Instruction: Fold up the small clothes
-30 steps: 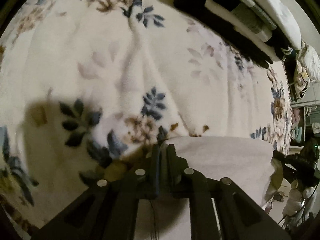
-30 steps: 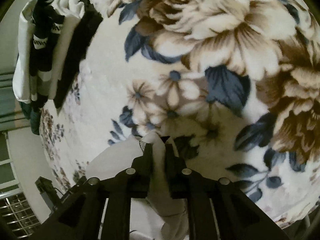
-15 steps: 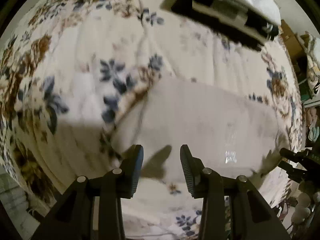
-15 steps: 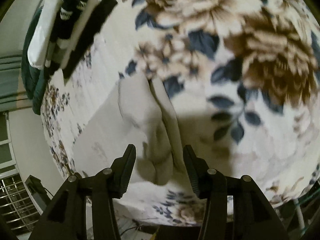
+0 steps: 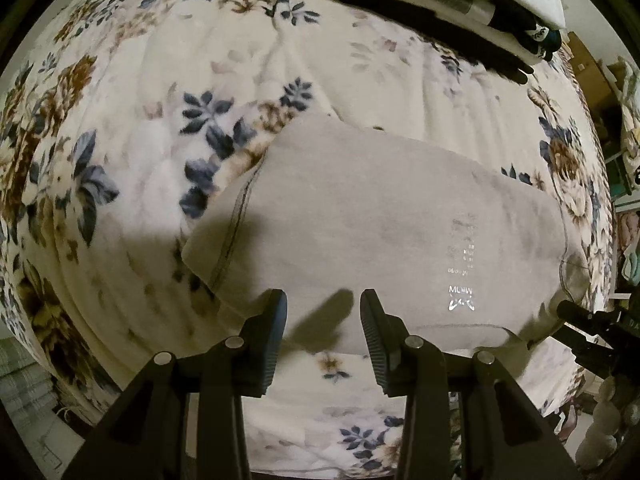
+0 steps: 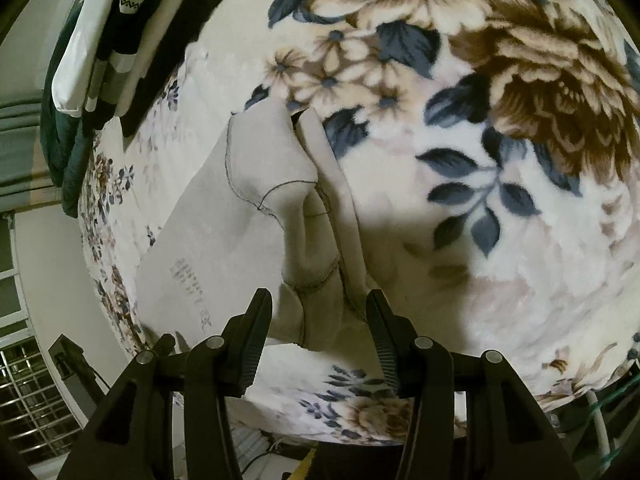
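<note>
Left gripper (image 5: 323, 318): jaws now spread and empty; a second ago they pinched the cloth's edge.
Right gripper (image 6: 319, 322): likewise released, jaws apart, hovering above the folded end.
Grey garment (image 5: 380, 232): dropped flat on the floral blanket (image 5: 140, 184), folded over itself, seams bunched at 6 o'clock in the right view.
Stack of folded clothes (image 6: 120, 36): at 10 o'clock.
Meaning: this fold looks laid; probably another fold next.

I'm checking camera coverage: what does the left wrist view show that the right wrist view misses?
Only the left wrist view shows the beige garment's hemmed left edge and the open left hand-held gripper. Only the right shows its bunched strap end and the open right hand-held gripper. Both show the floral blanket, printed label and folded stack.
</note>
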The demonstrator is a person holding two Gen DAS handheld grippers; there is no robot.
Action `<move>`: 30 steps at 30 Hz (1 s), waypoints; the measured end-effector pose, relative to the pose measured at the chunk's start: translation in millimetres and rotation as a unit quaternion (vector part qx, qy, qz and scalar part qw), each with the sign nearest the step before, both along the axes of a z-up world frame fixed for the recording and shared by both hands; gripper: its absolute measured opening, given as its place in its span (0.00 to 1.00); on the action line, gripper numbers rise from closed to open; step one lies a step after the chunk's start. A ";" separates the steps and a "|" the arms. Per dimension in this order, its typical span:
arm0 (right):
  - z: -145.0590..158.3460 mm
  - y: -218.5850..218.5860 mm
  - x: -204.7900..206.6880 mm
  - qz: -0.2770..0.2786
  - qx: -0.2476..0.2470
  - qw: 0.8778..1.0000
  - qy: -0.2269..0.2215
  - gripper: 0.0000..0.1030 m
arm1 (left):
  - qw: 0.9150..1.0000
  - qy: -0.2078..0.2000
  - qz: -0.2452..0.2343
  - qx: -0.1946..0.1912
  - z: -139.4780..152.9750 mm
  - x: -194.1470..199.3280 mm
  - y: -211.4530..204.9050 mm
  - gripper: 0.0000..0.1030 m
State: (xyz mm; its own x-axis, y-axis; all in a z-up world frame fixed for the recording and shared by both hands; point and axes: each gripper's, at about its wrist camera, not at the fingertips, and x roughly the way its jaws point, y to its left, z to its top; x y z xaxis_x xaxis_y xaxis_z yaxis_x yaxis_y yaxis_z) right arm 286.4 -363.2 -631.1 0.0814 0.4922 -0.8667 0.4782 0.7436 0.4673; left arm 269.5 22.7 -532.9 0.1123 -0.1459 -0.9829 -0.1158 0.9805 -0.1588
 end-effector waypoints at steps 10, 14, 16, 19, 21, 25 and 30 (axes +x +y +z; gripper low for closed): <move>-19.5 -11.4 -16.5 -0.008 -0.028 0.999 0.034 0.05 | 0.999 0.004 0.045 0.017 4.7 -26.6 20.0 0.34; -10.5 -9.3 -10.6 0.018 -0.028 0.999 0.018 0.17 | 0.998 0.001 0.014 0.054 4.1 -29.5 14.6 0.34; -3.5 -9.9 -6.0 0.026 -0.035 0.999 0.009 0.31 | 0.998 0.000 0.010 0.057 3.5 -29.7 14.9 0.34; 4.4 -12.9 1.6 0.027 -0.044 0.999 -0.001 0.40 | 0.999 -0.002 0.016 0.051 4.7 -27.8 14.7 0.34; 9.5 -15.1 5.5 0.019 -0.039 0.999 -0.006 0.44 | 0.999 -0.004 0.018 0.047 6.6 -26.3 12.5 0.34; 18.4 -23.0 11.0 0.003 -0.029 0.999 -0.026 0.46 | 0.999 -0.007 0.019 0.040 7.4 -22.7 7.3 0.34; 17.0 -21.4 16.3 0.016 -0.029 0.998 -0.047 0.43 | 0.999 -0.007 0.021 0.037 9.3 -24.8 9.1 0.34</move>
State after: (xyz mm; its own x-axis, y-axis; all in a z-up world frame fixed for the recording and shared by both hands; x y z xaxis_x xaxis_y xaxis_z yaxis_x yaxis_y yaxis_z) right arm 302.7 -384.7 -614.1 0.1478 0.4455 -0.8830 0.4102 0.7848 0.4646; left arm 244.7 31.8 -523.6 0.1300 -0.0683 -0.9892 -0.1549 0.9840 -0.0883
